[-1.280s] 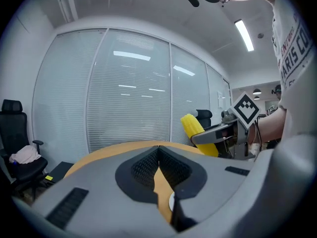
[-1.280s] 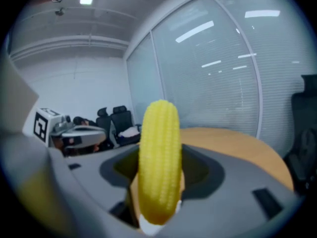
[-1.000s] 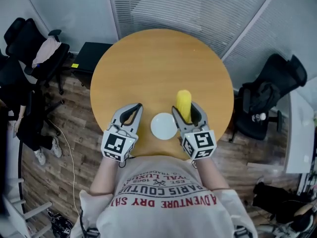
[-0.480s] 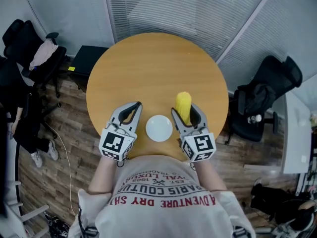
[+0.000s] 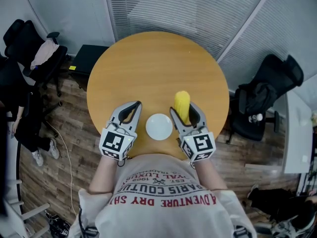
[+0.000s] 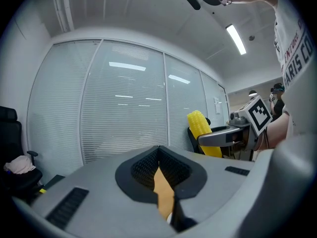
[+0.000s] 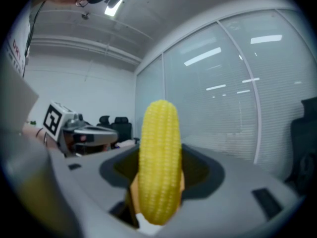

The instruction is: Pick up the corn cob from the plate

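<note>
hardly moved, bright yellow corn cob [image 5: 182,102] juts from right hand-held gripper [image 5: 183,110].

table: round top [image 5: 148,68], light orange-brown wood look, smooth and plain, sitting on a dark plank floor
on it: just one small white plate [image 5: 159,127], round, lying flat
plate spot: close to the table's near edge, about midway along that edge, well apart from the far edge and both sides

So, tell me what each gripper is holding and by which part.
The right gripper has the corn cob, jaws shut on its lower half. The left gripper holds nothing, jaws together.
</note>
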Tool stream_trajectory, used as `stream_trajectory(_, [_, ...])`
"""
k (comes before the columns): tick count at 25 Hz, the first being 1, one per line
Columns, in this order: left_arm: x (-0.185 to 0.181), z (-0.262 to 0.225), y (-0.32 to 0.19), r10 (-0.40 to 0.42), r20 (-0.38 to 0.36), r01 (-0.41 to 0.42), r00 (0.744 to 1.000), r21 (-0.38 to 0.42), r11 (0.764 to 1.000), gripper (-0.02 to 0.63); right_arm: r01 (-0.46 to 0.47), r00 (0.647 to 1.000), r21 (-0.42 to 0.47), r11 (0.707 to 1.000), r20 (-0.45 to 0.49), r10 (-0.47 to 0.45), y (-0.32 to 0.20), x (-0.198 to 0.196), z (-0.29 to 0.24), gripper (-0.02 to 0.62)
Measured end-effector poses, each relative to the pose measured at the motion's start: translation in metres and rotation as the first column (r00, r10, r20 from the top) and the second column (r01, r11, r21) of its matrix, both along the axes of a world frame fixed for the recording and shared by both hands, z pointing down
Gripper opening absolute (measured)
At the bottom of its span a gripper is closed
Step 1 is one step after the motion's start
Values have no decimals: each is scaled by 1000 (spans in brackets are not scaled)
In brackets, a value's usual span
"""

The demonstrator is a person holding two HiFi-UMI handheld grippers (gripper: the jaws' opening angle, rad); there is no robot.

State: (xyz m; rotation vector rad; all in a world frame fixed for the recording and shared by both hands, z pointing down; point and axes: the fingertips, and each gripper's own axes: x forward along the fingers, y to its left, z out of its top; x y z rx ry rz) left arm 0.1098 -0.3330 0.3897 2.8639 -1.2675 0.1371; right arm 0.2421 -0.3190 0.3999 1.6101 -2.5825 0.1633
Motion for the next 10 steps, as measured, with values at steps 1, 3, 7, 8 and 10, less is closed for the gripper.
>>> stream_trajectory(1, [-1,-1,0,-3,-2,3,1000,3,1000,35,2,1000,3,1000,-1,-2,0,0,0,265])
stream_trajectory(3, [-2,-1,-1,-7,-4,7,1000,4,1000,35,6,1000,4,1000,-2,-6,0,-1,-1,265])
stream_trajectory(7, [-4,0,0,-10,-4,10,1000,-3,1000,35,8,1000,2,1000,-2,-8,2,-3,-1,265])
stream_trajectory(8, [-5,0,1,-9,-4,9,1000,-3,1000,35,8,1000,1,1000,-2,-8,3,-4,-1,265])
stream_trajectory(10, [-6,-1,2,-8,-3,8,1000,-3,1000,35,8,1000,-1,1000,0,-8,3,-5,-1,265])
